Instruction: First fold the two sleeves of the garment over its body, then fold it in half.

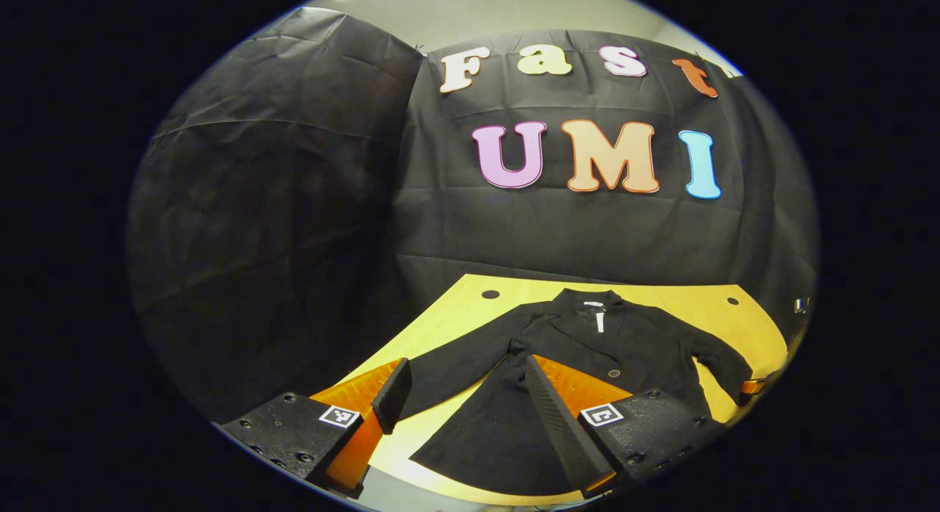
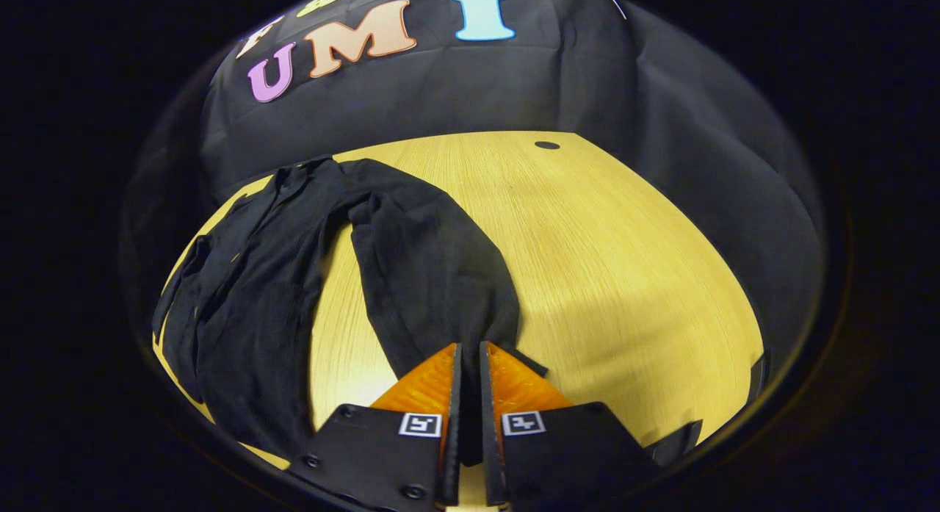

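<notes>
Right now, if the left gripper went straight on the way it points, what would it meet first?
Probably the black jacket spread on the yellow wooden table: the open left gripper points at its body near the sleeve, though depth is unclear.

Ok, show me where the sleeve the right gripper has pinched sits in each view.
Left gripper view: sleeve at the garment's right edge, ending low right by the table edge.
Right gripper view: sleeve runs down the centre into the closed jaws.
Shared landmark: the dark hole in the yellow table beyond it.
</notes>
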`<action>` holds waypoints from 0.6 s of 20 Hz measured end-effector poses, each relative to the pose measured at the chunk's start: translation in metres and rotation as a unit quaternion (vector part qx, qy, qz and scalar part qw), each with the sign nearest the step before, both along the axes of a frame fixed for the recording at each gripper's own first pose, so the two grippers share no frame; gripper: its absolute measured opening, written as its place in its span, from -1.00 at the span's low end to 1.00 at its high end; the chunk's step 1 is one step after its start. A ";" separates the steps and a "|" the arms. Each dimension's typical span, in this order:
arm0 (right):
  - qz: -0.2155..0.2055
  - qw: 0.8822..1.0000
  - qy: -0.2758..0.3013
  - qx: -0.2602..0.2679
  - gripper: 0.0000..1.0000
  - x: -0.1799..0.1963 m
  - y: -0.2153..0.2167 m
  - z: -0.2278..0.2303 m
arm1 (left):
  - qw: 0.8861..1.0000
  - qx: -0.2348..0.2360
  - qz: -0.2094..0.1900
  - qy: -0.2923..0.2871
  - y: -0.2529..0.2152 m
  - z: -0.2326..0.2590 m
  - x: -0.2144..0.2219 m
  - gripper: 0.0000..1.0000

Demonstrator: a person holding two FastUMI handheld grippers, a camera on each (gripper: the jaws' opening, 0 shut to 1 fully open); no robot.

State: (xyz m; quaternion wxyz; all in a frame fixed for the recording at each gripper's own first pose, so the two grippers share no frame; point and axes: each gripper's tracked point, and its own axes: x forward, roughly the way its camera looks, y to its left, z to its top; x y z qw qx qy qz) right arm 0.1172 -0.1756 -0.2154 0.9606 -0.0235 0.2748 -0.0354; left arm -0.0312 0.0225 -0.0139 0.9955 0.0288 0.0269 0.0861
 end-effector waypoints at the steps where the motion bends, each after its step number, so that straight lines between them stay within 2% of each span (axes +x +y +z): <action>1: 0.004 1.000 0.000 -0.001 -0.72 0.000 0.001 0.001 | 1.000 -0.002 -0.001 -0.001 -0.001 -0.001 -0.001 0.87; 2: 0.000 1.000 0.001 -0.004 -0.71 -0.002 0.003 0.001 | 1.000 -0.003 -0.001 -0.002 -0.003 0.000 -0.002 0.87; 3: 0.004 1.000 0.001 -0.009 -0.87 0.000 0.002 0.001 | 1.000 -0.002 -0.001 0.000 -0.004 -0.002 -0.002 0.87; 5: 0.000 1.000 0.003 -0.015 -0.94 -0.001 0.001 0.001 | 1.000 -0.001 0.002 0.000 -0.005 -0.001 -0.005 0.87; 8: 0.004 1.000 0.008 -0.008 -0.94 0.000 0.003 0.003 | 1.000 -0.006 0.008 -0.003 -0.009 -0.003 -0.007 0.87; 12: 0.007 1.000 0.010 0.028 -0.95 -0.001 0.006 0.005 | 1.000 -0.018 0.008 -0.003 -0.018 -0.013 -0.005 0.86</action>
